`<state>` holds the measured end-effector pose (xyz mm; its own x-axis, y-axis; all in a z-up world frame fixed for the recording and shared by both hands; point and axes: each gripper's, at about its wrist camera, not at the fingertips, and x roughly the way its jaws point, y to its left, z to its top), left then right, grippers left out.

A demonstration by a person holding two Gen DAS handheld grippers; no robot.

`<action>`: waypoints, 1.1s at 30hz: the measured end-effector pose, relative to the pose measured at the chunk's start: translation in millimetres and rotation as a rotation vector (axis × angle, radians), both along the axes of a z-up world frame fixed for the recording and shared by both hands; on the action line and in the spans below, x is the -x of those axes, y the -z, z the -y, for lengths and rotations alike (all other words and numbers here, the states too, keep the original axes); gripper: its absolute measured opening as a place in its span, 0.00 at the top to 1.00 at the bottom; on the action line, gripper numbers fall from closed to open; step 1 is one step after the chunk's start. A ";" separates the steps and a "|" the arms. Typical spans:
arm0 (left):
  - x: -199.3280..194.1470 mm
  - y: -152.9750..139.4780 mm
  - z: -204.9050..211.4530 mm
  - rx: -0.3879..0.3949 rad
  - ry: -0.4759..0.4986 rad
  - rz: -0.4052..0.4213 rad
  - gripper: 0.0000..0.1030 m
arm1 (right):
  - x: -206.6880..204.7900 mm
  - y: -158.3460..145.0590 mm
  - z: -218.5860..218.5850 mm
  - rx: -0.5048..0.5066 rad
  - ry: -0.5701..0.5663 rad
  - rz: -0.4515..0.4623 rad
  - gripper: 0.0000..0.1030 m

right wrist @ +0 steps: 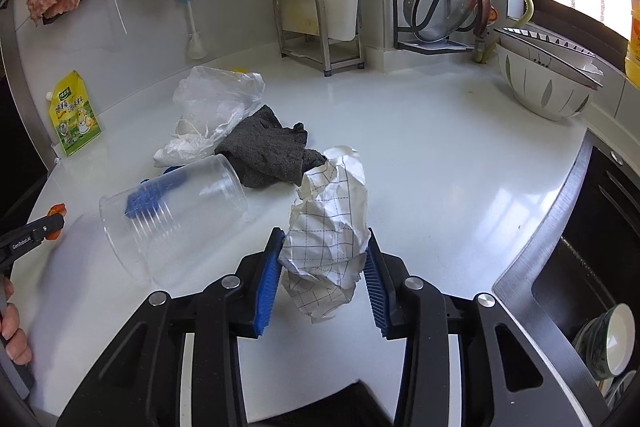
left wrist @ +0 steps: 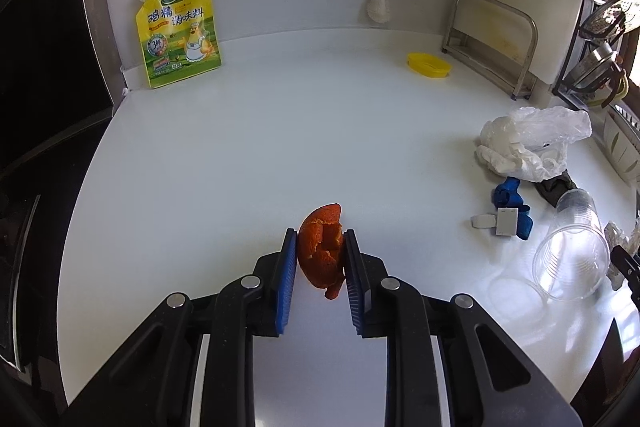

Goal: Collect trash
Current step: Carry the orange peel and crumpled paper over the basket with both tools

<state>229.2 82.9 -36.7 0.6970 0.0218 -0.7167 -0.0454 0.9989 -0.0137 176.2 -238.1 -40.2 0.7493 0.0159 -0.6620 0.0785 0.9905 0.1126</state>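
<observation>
My left gripper (left wrist: 320,247) is shut on an orange peel (left wrist: 322,251), held just above the white counter (left wrist: 240,167). My right gripper (right wrist: 326,251) is shut on a crumpled ball of checked white paper (right wrist: 332,227). A clear plastic cup (right wrist: 172,215) lies on its side to the left of the right gripper and also shows in the left wrist view (left wrist: 572,251). A crumpled white plastic bag (right wrist: 212,111) lies behind a dark grey cloth (right wrist: 268,147). The left gripper's tip with the peel shows at the left edge of the right wrist view (right wrist: 52,219).
A yellow seasoning pouch (left wrist: 180,31) leans on the back wall. A yellow lid (left wrist: 428,65), a blue strap with a white clip (left wrist: 510,215), a metal rack (right wrist: 316,31), bowls (right wrist: 548,79) and a sink (right wrist: 580,287) at right surround the work area.
</observation>
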 end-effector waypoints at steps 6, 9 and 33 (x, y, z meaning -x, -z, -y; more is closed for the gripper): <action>44.2 -19.5 20.2 -0.022 0.070 0.034 0.78 | 36.8 -11.4 -0.6 -0.025 -0.007 0.026 0.63; 67.7 -26.3 32.0 -0.012 0.109 0.038 0.78 | 59.2 -19.4 -0.8 -0.042 -0.008 0.043 0.63; 213.1 -5.8 103.8 0.030 0.283 0.004 0.78 | 210.4 -6.0 1.7 -0.101 -0.034 0.035 0.63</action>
